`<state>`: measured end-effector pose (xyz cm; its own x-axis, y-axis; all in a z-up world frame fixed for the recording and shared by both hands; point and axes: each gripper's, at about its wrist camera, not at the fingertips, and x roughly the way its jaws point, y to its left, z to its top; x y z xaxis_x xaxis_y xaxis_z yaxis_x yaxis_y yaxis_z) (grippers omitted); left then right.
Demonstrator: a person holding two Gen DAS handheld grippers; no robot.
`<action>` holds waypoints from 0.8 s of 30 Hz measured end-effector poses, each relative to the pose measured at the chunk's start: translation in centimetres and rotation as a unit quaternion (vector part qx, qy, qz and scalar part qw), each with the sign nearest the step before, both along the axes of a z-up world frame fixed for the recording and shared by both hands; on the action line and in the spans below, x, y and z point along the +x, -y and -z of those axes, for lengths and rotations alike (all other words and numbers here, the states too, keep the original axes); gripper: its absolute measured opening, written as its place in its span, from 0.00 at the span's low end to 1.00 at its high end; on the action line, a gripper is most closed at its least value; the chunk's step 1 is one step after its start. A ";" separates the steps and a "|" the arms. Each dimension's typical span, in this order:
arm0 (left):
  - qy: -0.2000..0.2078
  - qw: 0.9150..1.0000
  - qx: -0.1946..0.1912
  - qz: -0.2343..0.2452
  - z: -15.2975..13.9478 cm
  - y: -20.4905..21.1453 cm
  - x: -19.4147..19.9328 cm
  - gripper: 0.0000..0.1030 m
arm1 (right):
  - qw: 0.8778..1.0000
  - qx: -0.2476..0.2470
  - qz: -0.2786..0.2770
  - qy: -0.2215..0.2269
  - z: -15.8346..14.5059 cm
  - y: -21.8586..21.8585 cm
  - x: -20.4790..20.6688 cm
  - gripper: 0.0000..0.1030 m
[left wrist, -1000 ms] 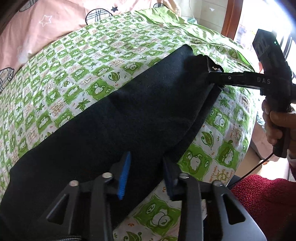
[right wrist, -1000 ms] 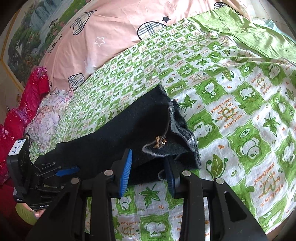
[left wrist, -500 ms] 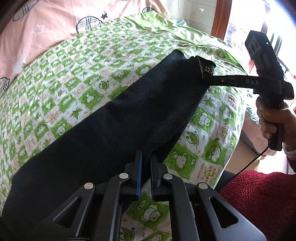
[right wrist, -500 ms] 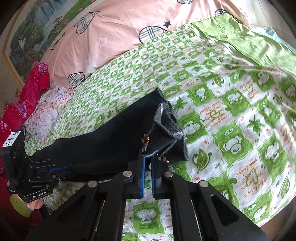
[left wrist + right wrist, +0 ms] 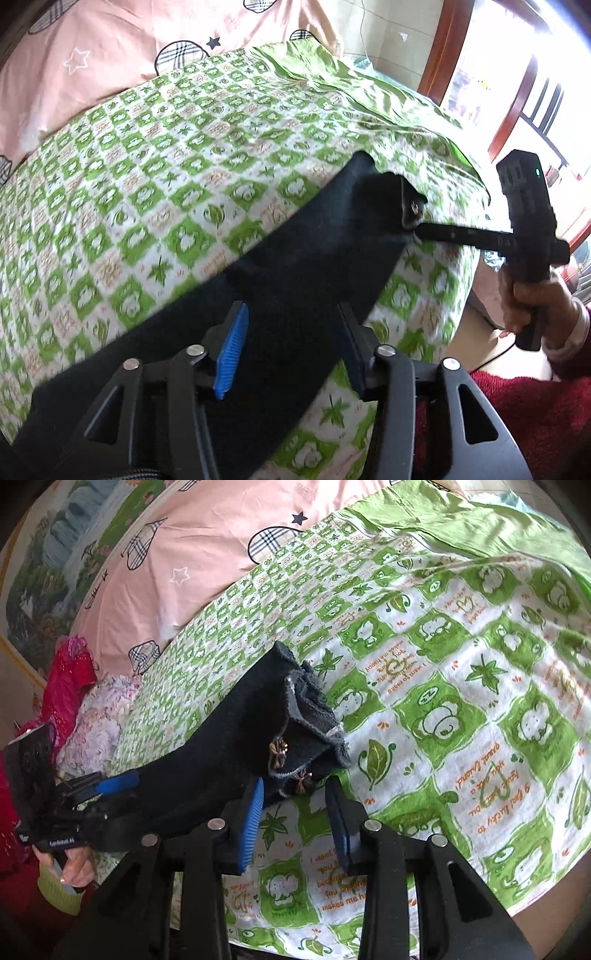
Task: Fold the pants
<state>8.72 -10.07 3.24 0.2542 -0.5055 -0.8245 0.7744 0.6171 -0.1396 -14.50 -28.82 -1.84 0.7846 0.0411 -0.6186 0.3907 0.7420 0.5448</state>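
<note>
The black pants (image 5: 295, 266) lie as a long strip across the green patterned bedsheet (image 5: 155, 192), near its front edge. My left gripper (image 5: 291, 347) is open, its blue-padded fingers astride the near part of the pants. My right gripper (image 5: 295, 808) is open at the pants' bunched end (image 5: 295, 731), which has small bronze ornaments and a grey lining. In the left wrist view the right gripper's fingers (image 5: 458, 234) reach that far end. In the right wrist view the left gripper (image 5: 92, 790) sits at the far left end.
A pink duvet (image 5: 192, 557) with plaid shapes covers the back of the bed. Red and floral bedding (image 5: 74, 686) lies at the left. A wooden door frame (image 5: 447, 51) and window stand beyond the bed. The person's dark red sleeve (image 5: 535, 413) is at lower right.
Both grippers were open a second ago, shut on the pants half a second ago, and are open again now. The pants lie released on the sheet.
</note>
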 end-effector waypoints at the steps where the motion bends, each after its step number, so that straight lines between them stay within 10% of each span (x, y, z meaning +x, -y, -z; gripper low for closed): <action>1: -0.007 1.000 -0.001 0.004 0.0 0.6 0.7 0.57 | 1.000 0.009 0.003 0.004 0.1 0.1 0.1 0.35; 10: -0.118 0.991 -0.006 0.056 2.8 8.9 8.1 0.63 | 0.998 0.040 0.016 0.038 1.0 0.1 1.2 0.34; 14: -0.117 0.989 0.028 0.090 4.3 13.1 8.8 0.62 | 0.998 0.048 0.019 0.048 1.6 0.6 0.9 0.12; 24: -0.141 0.979 0.003 0.148 5.0 17.9 8.3 0.14 | 0.997 0.044 0.010 0.061 1.7 1.4 0.0 0.11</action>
